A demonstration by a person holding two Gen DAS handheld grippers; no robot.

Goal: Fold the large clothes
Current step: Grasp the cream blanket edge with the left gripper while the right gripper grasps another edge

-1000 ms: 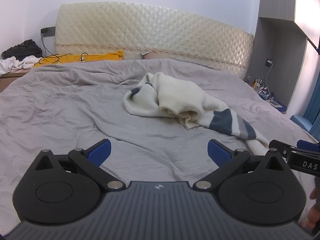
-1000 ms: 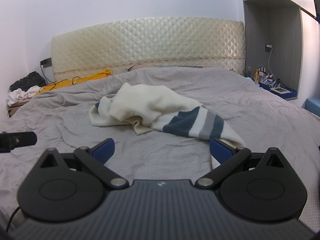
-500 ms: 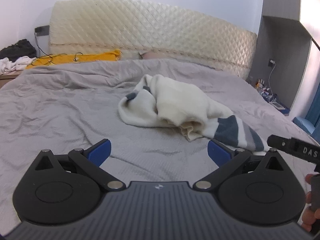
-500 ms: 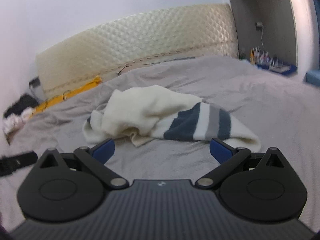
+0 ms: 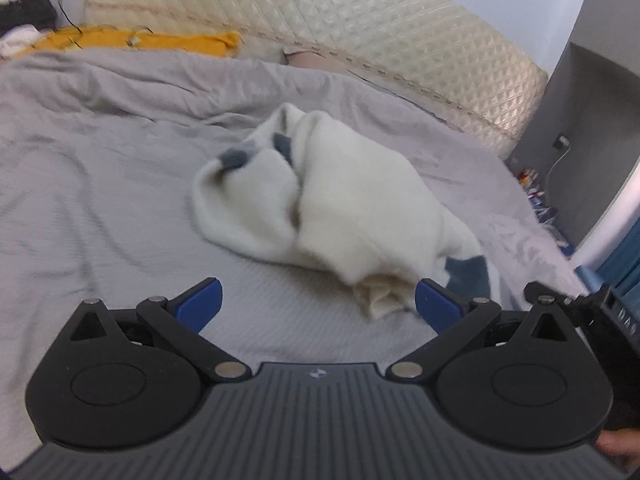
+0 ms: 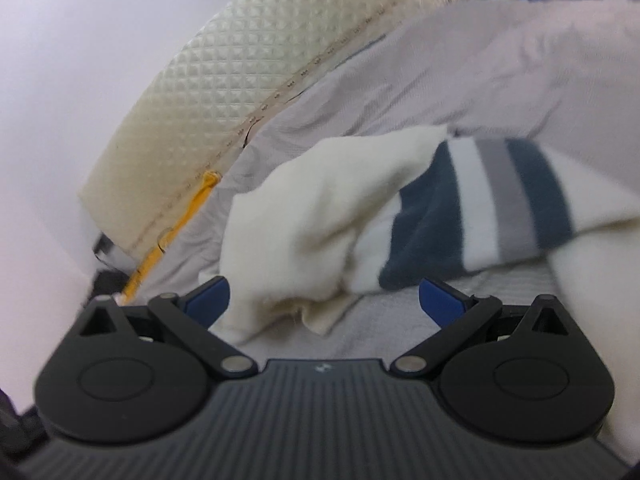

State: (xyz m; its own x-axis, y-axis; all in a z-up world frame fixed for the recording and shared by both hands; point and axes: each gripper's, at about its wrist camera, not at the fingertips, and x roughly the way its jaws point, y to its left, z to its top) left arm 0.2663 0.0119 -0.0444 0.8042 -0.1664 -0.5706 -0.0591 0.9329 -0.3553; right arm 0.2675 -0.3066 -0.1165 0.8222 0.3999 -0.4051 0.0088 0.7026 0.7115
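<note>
— Where was the sweater (image 5: 340, 204)?

— Crumpled in a heap on the grey bedspread (image 5: 100, 184), toward the middle of the bed and well short of the quilted headboard (image 5: 360, 28). It was cream, with a dark blue and grey striped part trailing toward the bed's right edge.

— And the left gripper (image 5: 318, 304)?

— Its blue fingers (image 5: 199, 304) stood wide apart with nothing between them, just short of the near edge of the heap. A cream fold lay just beside the right-hand finger; I could not tell whether they touched.

— The right gripper (image 6: 326, 300)?

— Also spread wide, gripping nothing. In its own tilted, blurred view it sat low and close to the sweater (image 6: 320, 232) — a cream fold sat between the finger tips, the striped band just beyond.

— Anything else on the bed?

— A yellow cloth (image 5: 132, 40) lay along the head edge at the left corner, below the headboard.
</note>
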